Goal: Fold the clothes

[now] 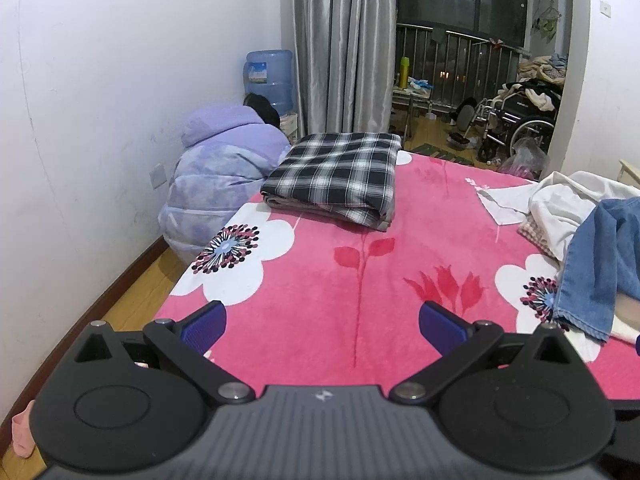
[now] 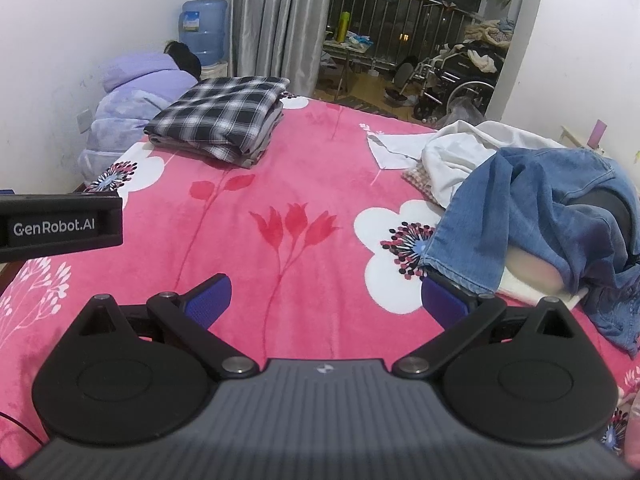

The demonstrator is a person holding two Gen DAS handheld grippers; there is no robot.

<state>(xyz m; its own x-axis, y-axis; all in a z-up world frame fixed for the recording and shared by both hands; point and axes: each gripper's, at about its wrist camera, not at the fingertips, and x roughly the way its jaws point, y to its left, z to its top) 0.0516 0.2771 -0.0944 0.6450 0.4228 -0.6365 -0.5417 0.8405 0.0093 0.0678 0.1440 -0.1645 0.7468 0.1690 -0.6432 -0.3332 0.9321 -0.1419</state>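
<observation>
A pink flowered bed [image 1: 320, 272] [image 2: 320, 184] fills both views. At its far left lies a folded black-and-white plaid garment [image 1: 336, 176] [image 2: 220, 120]. On the right is a loose heap: blue jeans [image 1: 600, 256] [image 2: 532, 216] draped over white clothes [image 1: 560, 204] [image 2: 460, 152]. My left gripper [image 1: 322, 326] hovers open over the near bed edge, nothing between its blue pads. My right gripper [image 2: 326, 300] is open too, with its right pad [image 2: 444, 300] close beside the jeans' hem. The left gripper's body [image 2: 60, 224] shows at the left of the right wrist view.
A person in a lilac puffer jacket [image 1: 216, 176] [image 2: 132, 100] crouches by the bed's far left corner, beside a blue water jug [image 1: 270, 76] [image 2: 204, 28]. Grey curtains, a railing and a wheelchair [image 1: 520, 120] [image 2: 460, 76] stand beyond the bed. A white wall runs along the left.
</observation>
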